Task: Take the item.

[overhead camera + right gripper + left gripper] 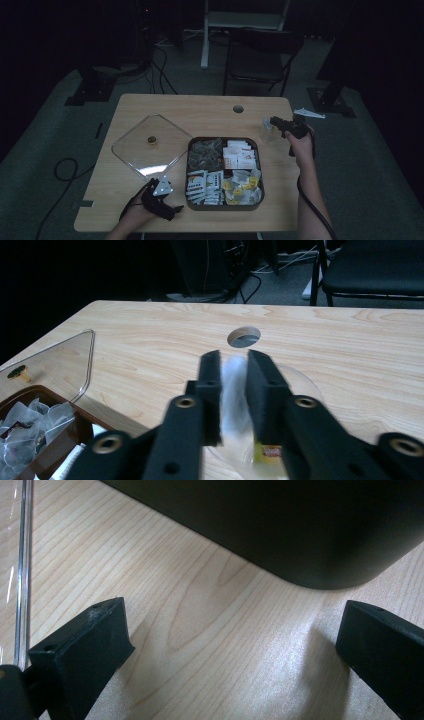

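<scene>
Clear plastic cup [267,131] under right gripper [234,385] — jaws parted around teabag [234,390], left gripper [230,645] spread wide.

High view looks forward and down over the table [150,107]; gripper views sit close, low — all share the black tray [260,165].
</scene>
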`<state>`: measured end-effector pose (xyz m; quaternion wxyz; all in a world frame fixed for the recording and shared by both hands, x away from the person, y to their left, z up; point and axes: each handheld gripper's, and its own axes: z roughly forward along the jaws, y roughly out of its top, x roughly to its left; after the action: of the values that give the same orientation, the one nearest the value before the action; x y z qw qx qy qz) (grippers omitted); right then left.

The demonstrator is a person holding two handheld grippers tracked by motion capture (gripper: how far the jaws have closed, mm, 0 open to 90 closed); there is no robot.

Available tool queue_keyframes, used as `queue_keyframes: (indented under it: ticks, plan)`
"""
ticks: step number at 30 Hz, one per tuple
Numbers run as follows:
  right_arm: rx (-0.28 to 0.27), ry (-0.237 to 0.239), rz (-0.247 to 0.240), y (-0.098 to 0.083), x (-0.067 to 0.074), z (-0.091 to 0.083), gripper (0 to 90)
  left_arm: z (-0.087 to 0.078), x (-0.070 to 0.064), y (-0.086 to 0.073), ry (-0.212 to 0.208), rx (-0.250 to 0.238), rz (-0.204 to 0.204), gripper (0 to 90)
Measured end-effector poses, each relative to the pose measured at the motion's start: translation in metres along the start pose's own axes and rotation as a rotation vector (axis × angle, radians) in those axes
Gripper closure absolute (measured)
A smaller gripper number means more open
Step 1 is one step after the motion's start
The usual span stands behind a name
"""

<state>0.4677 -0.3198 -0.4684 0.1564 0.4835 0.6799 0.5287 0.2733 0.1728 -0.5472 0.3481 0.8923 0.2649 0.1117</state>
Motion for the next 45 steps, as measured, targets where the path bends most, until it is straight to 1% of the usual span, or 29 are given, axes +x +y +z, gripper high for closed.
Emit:
queue_keyframes:
  ticks: [2, 3, 5, 6, 7, 8, 9, 10, 11, 13, 15, 17, 18, 19, 20, 23, 24, 25, 27, 29, 30, 33, 34, 35, 37, 40, 41, 42, 45]
  plan:
    - [-0.008, -0.014, -0.005, 0.0, 0.0, -0.002, 71.0, 0.0, 0.0, 0.0, 0.0, 0.0, 0.001, 1.4]
    - [-0.019, -0.02, -0.008, -0.001, 0.0, -0.005, 64.2, 0.0, 0.0, 0.0, 0.0, 0.0, 0.0, 1.4]
    - [-0.025, -0.044, -0.03, -0.002, 0.001, -0.007, 56.9, 0.0, 0.0, 0.0, 0.0, 0.0, 0.0, 1.4]
    - [-0.025, -0.044, -0.03, -0.002, 0.001, -0.007, 56.9, 0.0, 0.0, 0.0, 0.0, 0.0, 0.0, 1.4]
    - [-0.031, -0.047, -0.035, -0.003, 0.001, -0.008, 53.3, 0.0, 0.0, 0.0, 0.0, 0.0, 0.0, 1.4]
    - [-0.038, -0.039, -0.03, -0.004, 0.002, -0.01, 50.9, 0.0, 0.0, 0.0, 0.0, 0.0, 0.0, 1.4]
    - [-0.051, -0.045, -0.04, -0.005, 0.002, -0.014, 45.9, 0.0, 0.0, 0.0, 0.0, 0.0, 0.0, 1.4]
    - [-0.051, -0.045, -0.04, -0.005, 0.002, -0.014, 45.9, 0.0, 0.0, 0.0, 0.0, 0.0, 0.0, 1.4]
    - [-0.07, -0.046, -0.03, -0.006, 0.002, -0.018, 41.0, 0.0, 0.0, 0.0, 0.0, 0.0, 0.0, 1.4]
    - [-0.072, -0.043, -0.026, -0.007, 0.002, -0.019, 41.0, 0.0, 0.0, 0.0, 0.0, 0.0, 0.0, 1.4]
    - [-0.06, -0.043, -0.037, -0.009, 0.002, -0.023, 40.4, 0.0, 0.0, 0.0, 0.0, 0.0, 0.0, 1.4]
    - [-0.058, -0.042, -0.039, -0.01, 0.002, -0.024, 39.5, 0.0, 0.0, 0.0, 0.0, 0.0, 0.0, 1.4]
    - [-0.059, -0.045, -0.044, -0.011, 0.003, -0.025, 38.7, 0.0, 0.0, 0.0, 0.0, 0.0, 0.0, 1.4]
    - [-0.068, -0.035, -0.049, -0.012, 0.004, -0.028, 37.7, 0.0, 0.0, 0.0, 0.0, 0.0, 0.001, 1.4]
    - [-0.068, -0.035, -0.049, -0.012, 0.004, -0.028, 37.7, 0.0, 0.0, 0.0, 0.0, 0.0, 0.001, 1.4]
    - [-0.069, -0.025, -0.072, -0.014, 0.006, -0.031, 36.5, 0.0, 0.0, 0.0, 0.0, 0.0, 0.0, 1.4]
    - [-0.063, -0.025, -0.089, -0.015, 0.007, -0.033, 34.9, 0.0, 0.0, 0.0, 0.0, 0.0, 0.0, 1.4]
    - [-0.074, -0.025, -0.101, -0.016, 0.009, -0.035, 31.5, 0.0, 0.0, 0.0, 0.0, 0.0, 0.0, 1.4]
    - [-0.084, -0.017, -0.099, -0.017, 0.01, -0.037, 31.0, 0.0, 0.0, 0.0, 0.0, 0.0, 0.0, 1.4]
    - [-0.107, 0.003, -0.102, -0.019, 0.015, -0.044, 30.8, 0.0, 0.0, 0.0, 0.0, 0.0, 0.0, 1.4]
    - [-0.107, 0.003, -0.102, -0.019, 0.015, -0.044, 30.8, 0.0, 0.0, 0.0, 0.0, 0.0, 0.0, 1.4]
    - [-0.109, 0.017, -0.124, -0.022, 0.022, -0.05, 28.5, 0.0, 0.0, 0.0, 0.0, 0.0, 0.001, 1.4]
    - [-0.113, 0.029, -0.132, -0.023, 0.024, -0.052, 27.5, 0.0, 0.0, 0.0, 0.0, 0.0, 0.0, 1.4]
    - [-0.113, 0.057, -0.134, -0.026, 0.027, -0.055, 22.4, 0.0, 0.0, 0.0, 0.0, 0.0, 0.001, 1.4]
    - [-0.109, 0.064, -0.142, -0.027, 0.028, -0.056, 21.9, 0.0, 0.0, 0.0, 0.0, 0.0, 0.0, 1.4]
    - [-0.104, 0.078, -0.155, -0.034, 0.035, -0.059, 20.2, 0.0, 0.0, 0.0, 0.0, 0.0, 0.0, 1.4]
    - [-0.104, 0.078, -0.155, -0.034, 0.035, -0.059, 20.2, 0.0, 0.0, 0.0, 0.0, 0.0, 0.001, 1.4]
    - [-0.104, 0.087, -0.156, -0.037, 0.039, -0.06, 19.5, 0.0, 0.0, 0.0, 0.0, 0.0, 0.0, 1.4]
    - [-0.093, 0.088, -0.168, -0.041, 0.042, -0.061, 18.9, 0.0, 0.0, 0.0, 0.0, 0.0, 0.0, 1.4]
